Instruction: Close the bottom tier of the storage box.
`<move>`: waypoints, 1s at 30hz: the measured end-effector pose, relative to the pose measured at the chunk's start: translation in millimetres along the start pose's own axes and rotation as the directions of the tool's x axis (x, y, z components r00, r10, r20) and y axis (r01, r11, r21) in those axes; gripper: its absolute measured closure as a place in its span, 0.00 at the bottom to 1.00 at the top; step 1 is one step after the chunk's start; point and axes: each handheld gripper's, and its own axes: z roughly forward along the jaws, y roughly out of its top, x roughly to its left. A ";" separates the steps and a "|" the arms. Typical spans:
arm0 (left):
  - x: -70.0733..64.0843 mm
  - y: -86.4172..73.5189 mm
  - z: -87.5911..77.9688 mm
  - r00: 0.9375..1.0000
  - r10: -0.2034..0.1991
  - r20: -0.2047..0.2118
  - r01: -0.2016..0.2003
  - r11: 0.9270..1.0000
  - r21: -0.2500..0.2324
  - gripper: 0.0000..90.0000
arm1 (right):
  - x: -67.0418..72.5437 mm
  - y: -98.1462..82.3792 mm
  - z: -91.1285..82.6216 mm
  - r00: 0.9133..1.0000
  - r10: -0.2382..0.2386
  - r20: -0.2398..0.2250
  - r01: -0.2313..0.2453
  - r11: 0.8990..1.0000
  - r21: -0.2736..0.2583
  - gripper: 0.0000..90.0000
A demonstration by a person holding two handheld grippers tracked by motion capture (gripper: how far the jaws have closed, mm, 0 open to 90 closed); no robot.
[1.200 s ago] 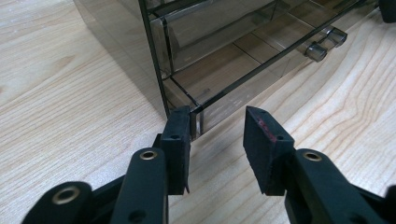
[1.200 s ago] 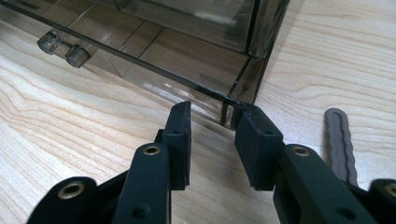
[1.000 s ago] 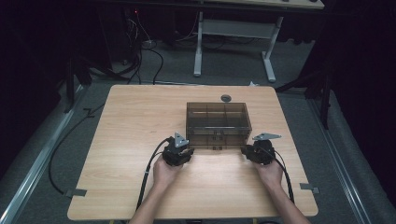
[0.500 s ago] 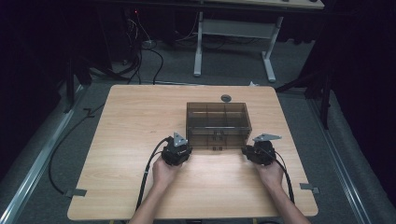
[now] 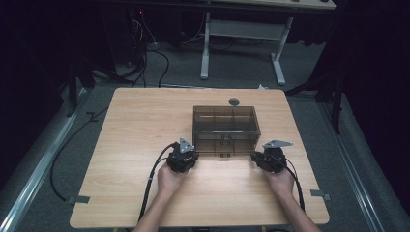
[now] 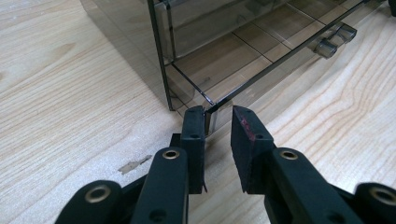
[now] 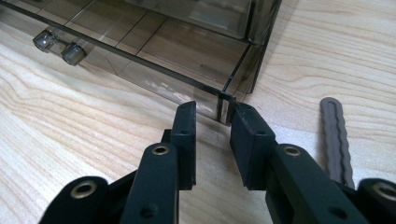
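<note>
High view: a pale wood table (image 5: 135, 145) stands on grey floor (image 5: 43, 159) in a dark room, with a second table's white legs (image 5: 205, 48) behind it. A smoky clear box (image 5: 225, 129) sits right of centre, a small round disc (image 5: 234, 101) just beyond it. The left gripper (image 5: 182, 158) and right gripper (image 5: 269, 159) sit at the box's two near corners; bare tabletop lies left of the box and toward the near edge.

Left gripper view: the left gripper (image 6: 218, 122) straddles the drawer (image 6: 243, 65) front's corner edge, its jaws at their closest yet with a gap showing; a grip cannot be told.

Right gripper view: the right gripper (image 7: 215, 116) has just been closing, its jaws on either side of the drawer's (image 7: 187, 56) other corner, right pad touching, left pad apart. A grey wavy strip (image 7: 337, 140) lies beside it.
</note>
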 end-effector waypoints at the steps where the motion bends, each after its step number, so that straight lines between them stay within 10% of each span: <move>1: -0.3 -0.1 -0.4 1.000 -0.001 0.001 0.001 1.000 0.000 0.84 | 0.3 -0.4 -0.1 1.000 -0.002 0.001 0.002 1.000 -0.002 0.80; 30: -4.3 -11.3 -13.2 1.000 0.004 0.019 -0.005 1.000 0.018 0.84 | 4.6 -12.0 -9.6 1.000 -0.004 -0.023 0.004 1.000 0.002 0.79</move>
